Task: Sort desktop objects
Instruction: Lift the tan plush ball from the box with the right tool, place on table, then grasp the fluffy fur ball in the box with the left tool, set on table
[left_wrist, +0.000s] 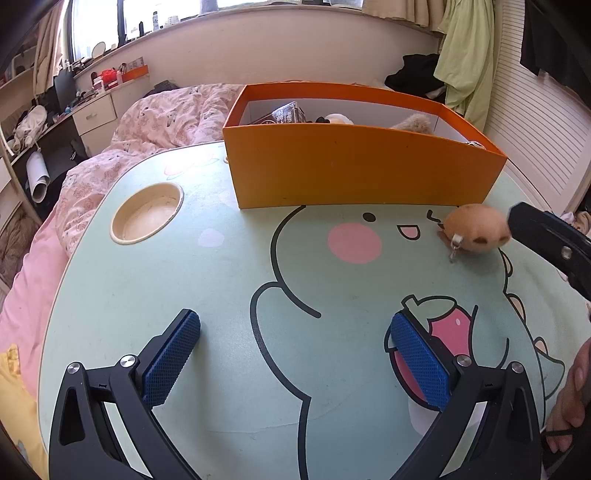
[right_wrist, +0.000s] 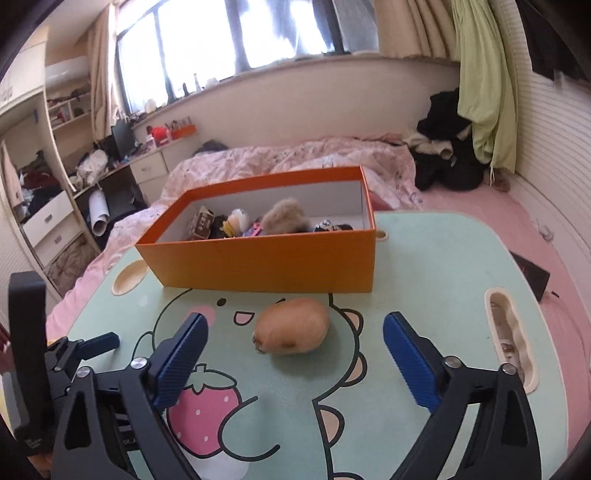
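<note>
1. The left gripper (left_wrist: 295, 354) hangs over the table (left_wrist: 155, 295) with its blue pads spread wide, nothing between them.
2. The right gripper (right_wrist: 295, 350) is likewise spread, empty, with the tan plush toy (right_wrist: 291, 330) lying on the table just ahead of its fingers.
3. The plush toy sits close in front of the orange box (right_wrist: 273, 264), apart from its wall.
4. Its long axis runs roughly left to right in the right wrist view, the spotted end toward the left.
5. Only the left wrist view shows its metal clip (left_wrist: 456, 243).
6. Only the right wrist view looks down into the box, showing a furry item (right_wrist: 286, 218) and other small things.
</note>
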